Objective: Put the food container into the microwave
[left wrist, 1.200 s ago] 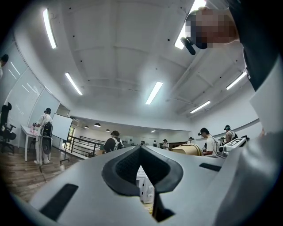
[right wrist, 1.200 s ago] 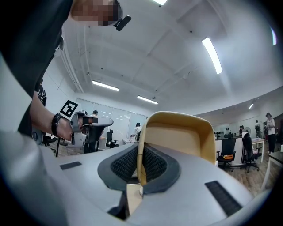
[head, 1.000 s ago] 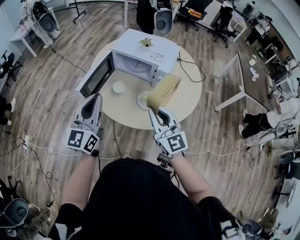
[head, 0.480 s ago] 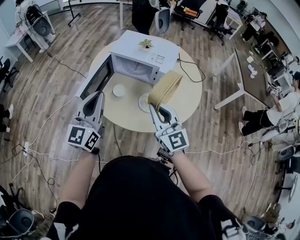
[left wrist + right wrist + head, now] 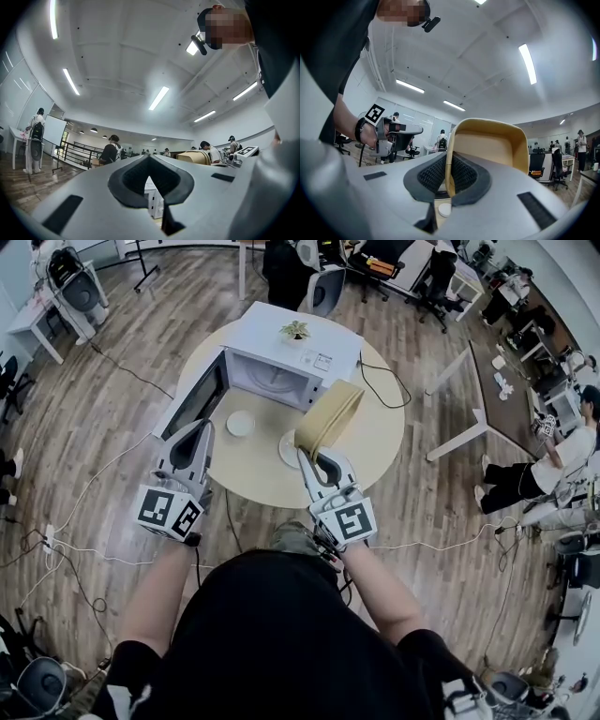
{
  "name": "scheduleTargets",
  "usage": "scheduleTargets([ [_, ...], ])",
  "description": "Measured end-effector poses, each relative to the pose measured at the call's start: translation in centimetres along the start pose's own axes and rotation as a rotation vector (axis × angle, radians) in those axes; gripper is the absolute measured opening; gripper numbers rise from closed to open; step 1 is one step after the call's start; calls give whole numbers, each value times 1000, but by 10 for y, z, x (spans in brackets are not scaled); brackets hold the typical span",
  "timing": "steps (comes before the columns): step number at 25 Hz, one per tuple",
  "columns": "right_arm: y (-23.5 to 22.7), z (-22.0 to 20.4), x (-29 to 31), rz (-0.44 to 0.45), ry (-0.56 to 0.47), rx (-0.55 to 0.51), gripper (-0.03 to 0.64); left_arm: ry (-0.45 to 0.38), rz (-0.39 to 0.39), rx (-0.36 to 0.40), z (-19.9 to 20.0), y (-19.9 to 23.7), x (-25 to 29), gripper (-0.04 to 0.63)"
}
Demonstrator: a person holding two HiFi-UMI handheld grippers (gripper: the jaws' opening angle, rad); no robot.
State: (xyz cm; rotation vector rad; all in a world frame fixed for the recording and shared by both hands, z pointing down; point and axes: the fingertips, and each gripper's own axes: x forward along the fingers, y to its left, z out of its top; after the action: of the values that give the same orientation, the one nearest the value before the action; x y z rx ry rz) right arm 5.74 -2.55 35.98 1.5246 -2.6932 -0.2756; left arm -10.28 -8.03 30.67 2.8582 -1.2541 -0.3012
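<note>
Tan food container (image 5: pixel 328 420), rim clamped in the right hand-held gripper (image 5: pixel 314 463), lies just lower right of the open microwave (image 5: pixel 291 357); the left hand-held gripper (image 5: pixel 199 432), jaws together, holds nothing.

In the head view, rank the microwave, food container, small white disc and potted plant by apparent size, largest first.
1. microwave
2. food container, held up nearer the camera in the right gripper, so possibly flattered
3. small white disc and potted plant: roughly alike, not ranked
</note>
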Motion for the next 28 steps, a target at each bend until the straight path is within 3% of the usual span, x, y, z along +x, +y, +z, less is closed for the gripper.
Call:
scheduleTargets([
  [23,-23,-3,60,89,-43,-1,29,19,71,12,-21,35,36,18],
  [28,-35,-21,74,118,13,-29,29,29,81,10,-27,41,52,18],
])
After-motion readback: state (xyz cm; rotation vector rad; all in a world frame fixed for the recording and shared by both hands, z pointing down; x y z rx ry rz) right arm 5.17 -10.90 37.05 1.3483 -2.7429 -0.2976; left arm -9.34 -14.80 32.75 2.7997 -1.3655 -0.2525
